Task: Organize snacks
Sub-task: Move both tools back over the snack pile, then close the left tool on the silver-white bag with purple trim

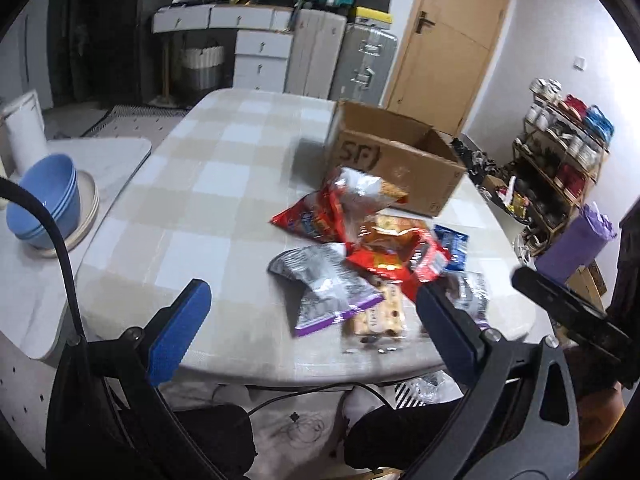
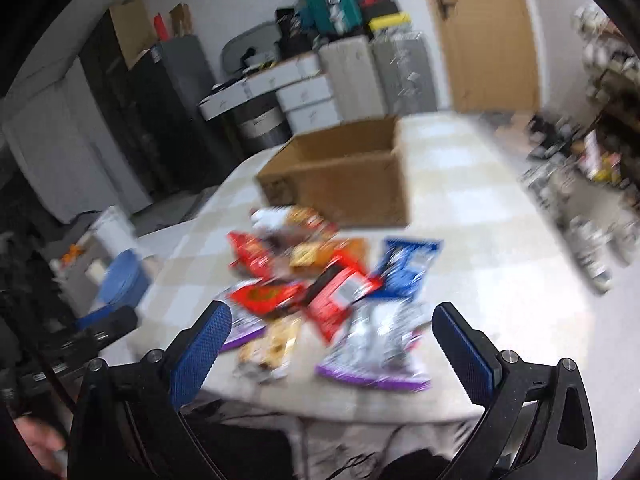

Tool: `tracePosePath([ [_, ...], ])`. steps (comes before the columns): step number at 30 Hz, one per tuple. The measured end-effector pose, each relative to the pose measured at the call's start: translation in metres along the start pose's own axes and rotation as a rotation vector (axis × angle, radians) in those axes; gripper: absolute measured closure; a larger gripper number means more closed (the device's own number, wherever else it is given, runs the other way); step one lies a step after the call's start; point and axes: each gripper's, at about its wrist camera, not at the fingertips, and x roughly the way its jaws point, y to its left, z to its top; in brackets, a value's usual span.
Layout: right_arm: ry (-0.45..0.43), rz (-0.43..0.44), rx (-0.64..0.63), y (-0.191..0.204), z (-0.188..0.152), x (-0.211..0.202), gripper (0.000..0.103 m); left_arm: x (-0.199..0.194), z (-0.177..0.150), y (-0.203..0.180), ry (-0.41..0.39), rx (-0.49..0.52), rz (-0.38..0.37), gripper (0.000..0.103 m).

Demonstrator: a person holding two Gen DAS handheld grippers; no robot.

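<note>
Both your grippers, left gripper (image 1: 308, 312) and right gripper (image 2: 332, 324), are spread wide, holding nothing. The snack pile (image 1: 360, 256) sits just ahead, with the cardboard box (image 1: 396, 156) right behind it.

black gripper (image 1: 312, 304) frames, blue textured pads (image 2: 202, 350), silver screws.

The left gripper (image 1: 312, 304) has its jaws spread wide, blue-padded fingers (image 1: 180, 330) at about 7 and 5 o'clock in its own view, holding nothing. The right gripper (image 2: 332, 328) is likewise spread wide and empty, its pads (image 2: 200, 354) at 7 and 5 o'clock. Both point forward and slightly downward, side by side.
</note>
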Motion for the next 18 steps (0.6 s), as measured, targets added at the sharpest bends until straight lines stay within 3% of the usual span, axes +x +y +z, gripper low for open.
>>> tracePosePath([
  [2,0.035,0.088,-0.005,0.005,0.001,0.009,0.001,0.013,0.004,0.011,0.024,-0.040,-0.011,0.001],
  [4,0.048,0.134,-0.018,0.012,0.007,0.016,0.001,0.031,0.016,0.024,0.064,-0.094,-0.030,0.001],
  [9,0.176,0.263,-0.023,0.039,0.015,0.056,0.001,0.066,0.031,0.050,0.166,-0.177,-0.119,0.001],
  [14,0.283,0.323,0.020,0.058,0.013,0.095,0.002,0.093,0.035,0.069,0.240,-0.283,-0.225,0.001],
  [18,0.359,0.349,0.052,0.066,0.008,0.121,0.013,0.121,0.033,0.077,0.332,-0.359,-0.293,0.001],
])
